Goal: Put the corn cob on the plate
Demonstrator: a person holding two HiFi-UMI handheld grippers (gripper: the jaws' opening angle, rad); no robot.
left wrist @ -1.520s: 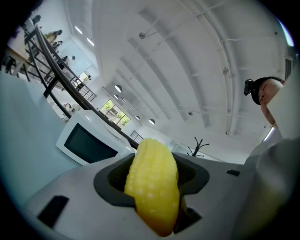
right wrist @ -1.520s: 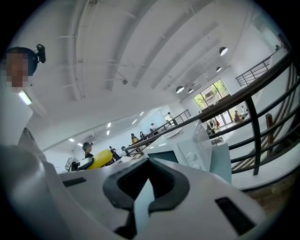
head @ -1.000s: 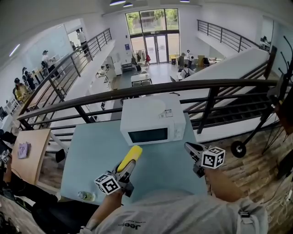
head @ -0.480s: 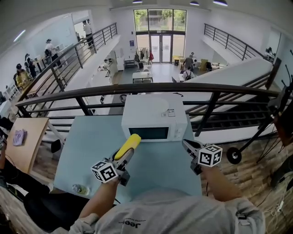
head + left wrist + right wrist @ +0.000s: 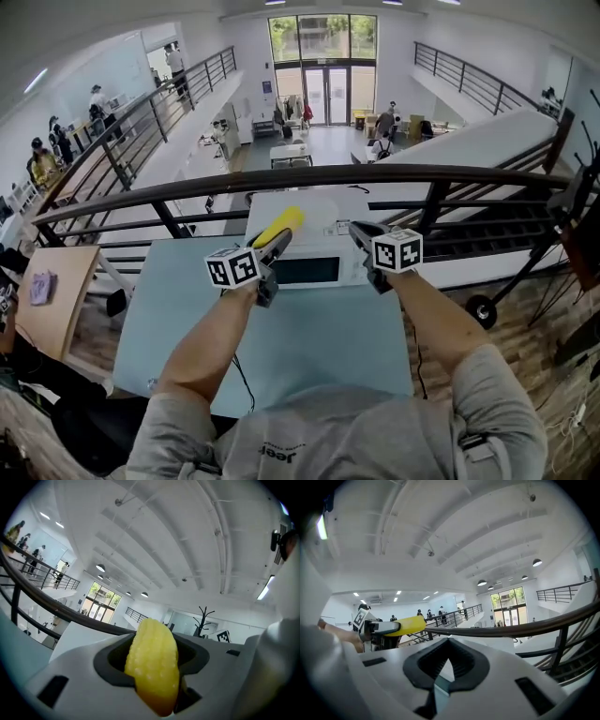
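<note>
Left hand-held gripper (image 5: 279, 244) pinches the yellow corn cob (image 5: 279, 225) by its lower end. The cob is held in the air near the white microwave (image 5: 314, 211) at the table's (image 5: 187, 309) far edge. Right hand-held gripper (image 5: 359, 230) is alongside, jaws pressed together, nothing between them.

Both arms reach forward, left tongs (image 5: 277, 242) gripping, right tongs (image 5: 360, 231) closed

A pale blue table (image 5: 187, 309) carries a white microwave (image 5: 319, 217) standing at its far edge.
</note>
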